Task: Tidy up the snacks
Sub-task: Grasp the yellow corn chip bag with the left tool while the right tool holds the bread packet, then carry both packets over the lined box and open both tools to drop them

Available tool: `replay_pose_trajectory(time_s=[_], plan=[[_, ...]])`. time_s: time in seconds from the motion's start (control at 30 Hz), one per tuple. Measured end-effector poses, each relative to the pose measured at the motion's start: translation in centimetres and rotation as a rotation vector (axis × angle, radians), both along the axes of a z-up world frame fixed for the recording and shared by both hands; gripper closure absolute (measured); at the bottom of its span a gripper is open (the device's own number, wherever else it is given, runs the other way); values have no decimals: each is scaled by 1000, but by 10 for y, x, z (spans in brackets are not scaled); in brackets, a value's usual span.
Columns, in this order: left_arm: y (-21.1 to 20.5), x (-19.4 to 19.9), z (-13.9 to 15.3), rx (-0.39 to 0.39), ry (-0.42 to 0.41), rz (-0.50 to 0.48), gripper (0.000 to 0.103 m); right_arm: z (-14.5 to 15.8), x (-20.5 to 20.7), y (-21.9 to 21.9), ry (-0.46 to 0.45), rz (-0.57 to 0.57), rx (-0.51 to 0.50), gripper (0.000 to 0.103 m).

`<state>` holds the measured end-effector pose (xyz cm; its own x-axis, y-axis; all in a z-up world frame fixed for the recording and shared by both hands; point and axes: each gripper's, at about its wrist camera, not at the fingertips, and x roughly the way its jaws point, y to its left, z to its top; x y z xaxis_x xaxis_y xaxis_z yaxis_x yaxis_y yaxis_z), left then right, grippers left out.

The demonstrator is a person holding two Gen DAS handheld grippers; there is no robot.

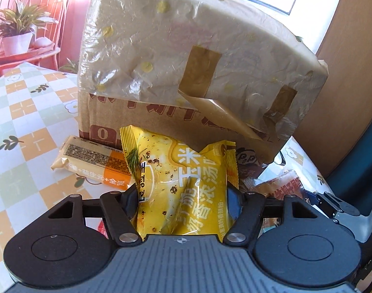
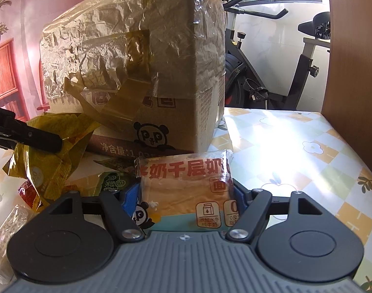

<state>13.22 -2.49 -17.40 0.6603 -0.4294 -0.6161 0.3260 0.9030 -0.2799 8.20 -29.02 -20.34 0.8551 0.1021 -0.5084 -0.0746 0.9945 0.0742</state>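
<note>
A large brown cardboard box (image 1: 198,56), wrapped in crinkled clear film and taped, is standing on the checked floral tabletop (image 1: 27,112), blocking the way ahead of both claws. One beige-and-orange snack bar (image 1: 93,162) is lying beside the box base. The left claw (image 1: 183,200) is clamping one yellow foil snack packet (image 1: 181,185), jaws roughly half open and pressing its sides. The right claw (image 2: 186,197) is gripping one clear-wrapped layered bread packet (image 2: 186,185) at the box's corner. Several further wrappers are lying behind the left claw; their count cannot be determined.
</note>
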Motion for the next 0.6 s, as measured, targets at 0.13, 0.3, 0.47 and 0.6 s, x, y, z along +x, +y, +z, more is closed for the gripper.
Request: replay_pose_trajectory(time_s=[0.13,0.3,0.47,0.6], plan=[[10,-13,8,38,-36,55,33,0,0,0,0,2,-1,29],[18,-20,11,65,-45,75,32,0,0,0,0,2,-1,29],[25,-22,12,64,-57,92,32,-1,0,0,3,2,-5,29],[25,-20,11,58,-53,98,32,-1,0,2,5,1,-19,29]])
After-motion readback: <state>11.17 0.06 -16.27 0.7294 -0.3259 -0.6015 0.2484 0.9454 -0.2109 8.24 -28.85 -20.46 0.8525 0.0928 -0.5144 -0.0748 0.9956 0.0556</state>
